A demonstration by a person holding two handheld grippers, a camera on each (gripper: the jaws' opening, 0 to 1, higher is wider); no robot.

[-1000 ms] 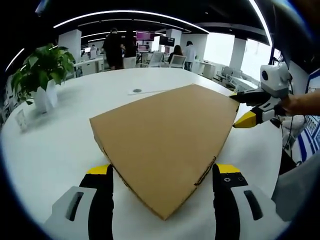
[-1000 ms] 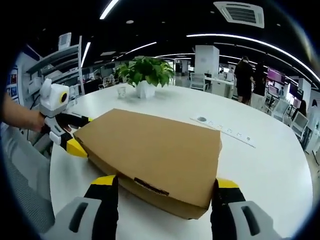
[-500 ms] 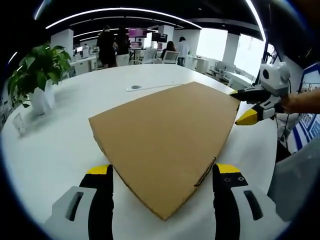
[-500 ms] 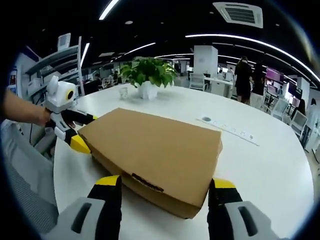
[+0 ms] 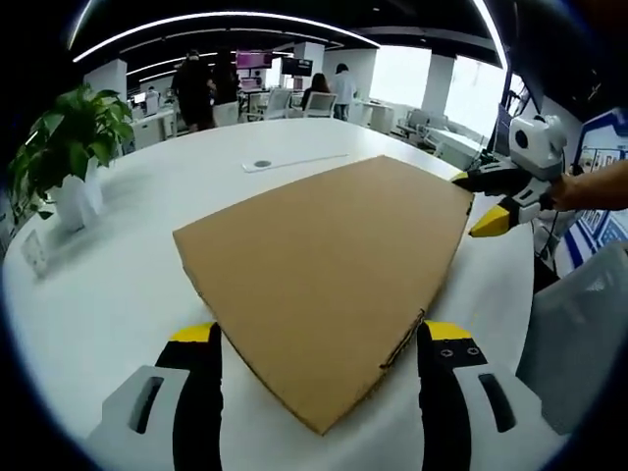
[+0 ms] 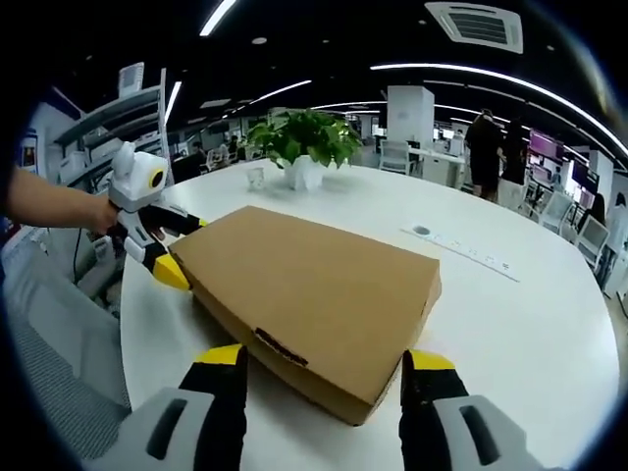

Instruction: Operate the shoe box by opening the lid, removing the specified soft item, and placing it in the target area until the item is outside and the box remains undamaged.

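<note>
Left gripper: jaws wide apart, yellow-tipped, grey-bodied, set on either side of the near corner of the shoe box. Contact between jaw and cardboard cannot be told. In the right gripper view this same tool comes in from the left with a bare hand behind it; one black jaw lies above the box's corner edge and one yellow-tipped jaw below it.

Right gripper: jaws likewise spread wide, flanking another corner of the box. Seen from the left gripper view, it sits at the box's far right corner, upper jaw above the edge, yellow tip below, hand trailing.

Box: flat, plain brown cardboard, matte, sharp-cornered, lid shut; a dark slot or tab marks one side wall. It lies on a round, smooth white table.

Beyond: leafy green plant in a white pot on the table, a white cable strip, office desks and standing people far back.
</note>
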